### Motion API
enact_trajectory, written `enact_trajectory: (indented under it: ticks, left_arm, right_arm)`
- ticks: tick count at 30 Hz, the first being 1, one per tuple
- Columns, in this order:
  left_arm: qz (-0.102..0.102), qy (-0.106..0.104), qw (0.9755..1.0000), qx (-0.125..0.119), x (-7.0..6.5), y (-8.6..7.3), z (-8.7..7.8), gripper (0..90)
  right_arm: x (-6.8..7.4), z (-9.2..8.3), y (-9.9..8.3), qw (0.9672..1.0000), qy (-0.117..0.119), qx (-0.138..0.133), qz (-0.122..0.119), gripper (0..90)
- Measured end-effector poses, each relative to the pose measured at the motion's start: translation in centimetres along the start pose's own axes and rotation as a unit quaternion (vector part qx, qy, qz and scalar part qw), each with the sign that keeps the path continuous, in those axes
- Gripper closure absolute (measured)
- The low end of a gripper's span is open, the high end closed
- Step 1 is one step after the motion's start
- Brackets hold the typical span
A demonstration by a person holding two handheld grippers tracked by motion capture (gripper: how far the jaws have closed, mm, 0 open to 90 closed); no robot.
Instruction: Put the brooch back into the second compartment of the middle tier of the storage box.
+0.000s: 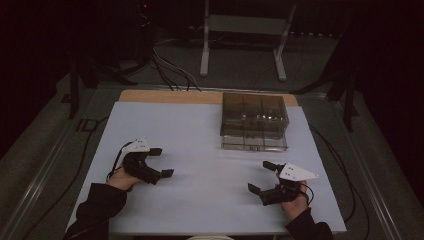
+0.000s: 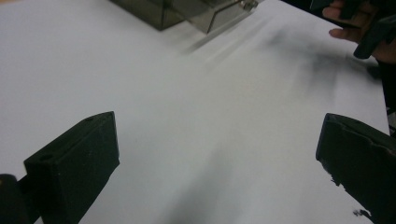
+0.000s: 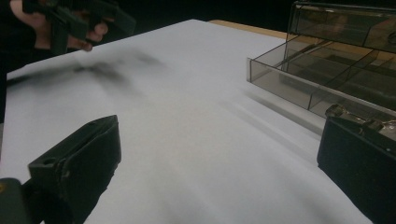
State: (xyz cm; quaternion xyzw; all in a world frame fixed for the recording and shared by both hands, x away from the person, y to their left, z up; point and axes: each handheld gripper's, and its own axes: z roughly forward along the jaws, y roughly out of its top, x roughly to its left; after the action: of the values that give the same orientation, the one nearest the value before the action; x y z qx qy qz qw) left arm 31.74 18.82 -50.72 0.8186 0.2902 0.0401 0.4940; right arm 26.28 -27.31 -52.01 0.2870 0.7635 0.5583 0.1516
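Note:
A smoky clear compartment box [image 1: 254,121] stands at the back right of the white table top [image 1: 200,150], its lid raised over the divided tray. In the left gripper view its corner [image 2: 187,11] shows at the top; in the right gripper view the box [image 3: 336,65] sits at the upper right. My left gripper [image 1: 162,162] rests over the table's left side, jaws wide apart, nothing between them. My right gripper [image 1: 262,177] hovers at the front right, open and empty too. Both point toward the table's middle.
Bare white surface lies between the two grippers. A wooden strip [image 1: 170,96] edges the table's far side. Cables [image 1: 170,70] and a white metal stand [image 1: 245,30] are on the dark floor beyond. The other hand [image 2: 359,28] shows at the left gripper view's top right.

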Motion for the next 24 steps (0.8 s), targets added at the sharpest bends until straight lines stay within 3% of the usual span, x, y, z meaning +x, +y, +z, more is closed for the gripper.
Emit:
enact_trajectory:
  ticks: [9,14,24]
  left_arm:
    - [-0.013,0.017,0.9997,0.008,-0.2,-2.7,-0.8,0.5]
    - [-0.024,0.020,0.9995,-0.002,-0.5,-3.7,-1.6,0.5]
    - [-0.018,0.040,0.9990,0.009,-1.5,-5.2,-2.7,0.5]
  right_arm:
    - [0.0,0.0,0.0,1.0000,0.000,0.001,0.001,0.0]
    - [0.1,0.0,0.0,1.0000,0.001,0.000,-0.002,0.0]
    - [0.1,0.0,0.0,1.0000,0.001,0.001,-0.003,0.0]
